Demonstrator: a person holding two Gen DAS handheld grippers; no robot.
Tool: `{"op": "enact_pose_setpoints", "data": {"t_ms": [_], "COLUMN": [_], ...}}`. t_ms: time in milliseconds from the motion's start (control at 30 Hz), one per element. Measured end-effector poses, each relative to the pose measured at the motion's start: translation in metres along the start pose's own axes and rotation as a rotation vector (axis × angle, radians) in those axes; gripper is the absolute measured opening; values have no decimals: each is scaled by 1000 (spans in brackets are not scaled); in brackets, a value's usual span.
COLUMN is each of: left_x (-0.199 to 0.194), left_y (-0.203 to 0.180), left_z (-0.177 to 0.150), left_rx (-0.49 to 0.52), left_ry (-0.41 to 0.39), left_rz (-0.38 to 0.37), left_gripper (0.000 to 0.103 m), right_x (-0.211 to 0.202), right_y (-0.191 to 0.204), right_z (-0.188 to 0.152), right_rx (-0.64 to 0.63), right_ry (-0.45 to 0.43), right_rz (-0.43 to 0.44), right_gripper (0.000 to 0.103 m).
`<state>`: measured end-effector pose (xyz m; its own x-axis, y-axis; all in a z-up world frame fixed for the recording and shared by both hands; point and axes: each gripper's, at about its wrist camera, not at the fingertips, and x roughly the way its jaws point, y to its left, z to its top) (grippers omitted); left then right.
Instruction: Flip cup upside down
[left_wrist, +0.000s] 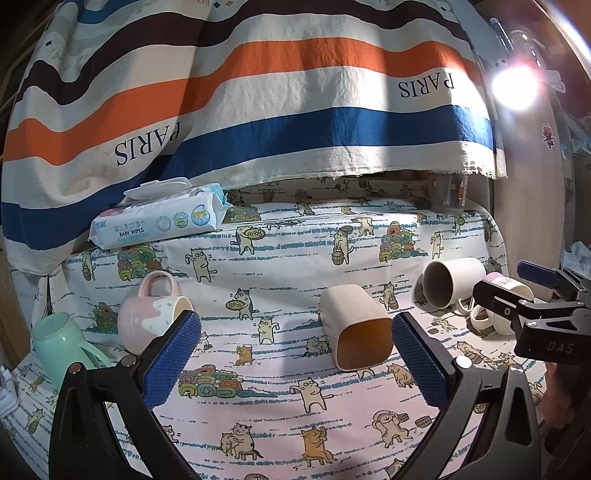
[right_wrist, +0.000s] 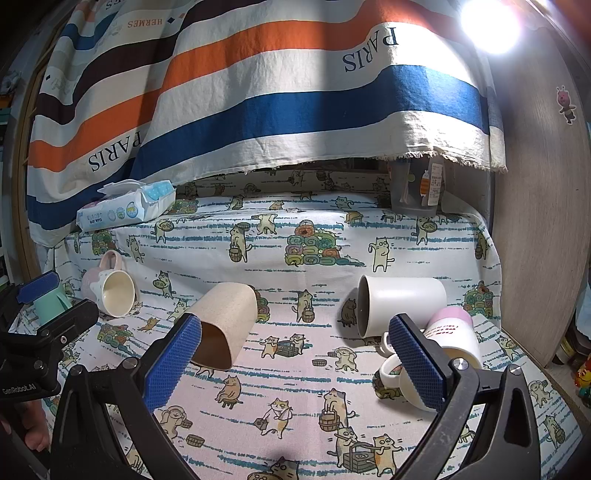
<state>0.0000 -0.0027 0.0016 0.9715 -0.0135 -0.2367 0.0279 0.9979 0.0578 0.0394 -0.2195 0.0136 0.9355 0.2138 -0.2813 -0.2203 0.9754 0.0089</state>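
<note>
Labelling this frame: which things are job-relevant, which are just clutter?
Job:
- beige cup, on its side
- white mug, on its side
- pink-topped mug, tipped over
- pink mug, on its side
- green cup
- left claw, right claw, both open

Clutter:
- baby wipes pack
- clear container
- striped cloth

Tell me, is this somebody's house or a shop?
Probably a home, set up for practice. A cat-print tablecloth covers the table, a pack of baby wipes sits at the back, and a striped "PARIS" cloth hangs behind several tipped-over mugs.
</note>
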Motion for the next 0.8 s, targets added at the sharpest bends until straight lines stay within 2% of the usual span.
{"op": "enact_pose_setpoints", "data": {"t_ms": [800], "left_x": [0], "left_y": [2], "left_z": [-1], "left_rx": [-2], "left_ry": [-2], "left_rz": [4], "left_gripper": [103], "right_x": [2], "right_y": [-1], "right_z": [-1], "right_rx": [1], "right_ry": [5], "right_rz": [1], "right_gripper": [102]}}
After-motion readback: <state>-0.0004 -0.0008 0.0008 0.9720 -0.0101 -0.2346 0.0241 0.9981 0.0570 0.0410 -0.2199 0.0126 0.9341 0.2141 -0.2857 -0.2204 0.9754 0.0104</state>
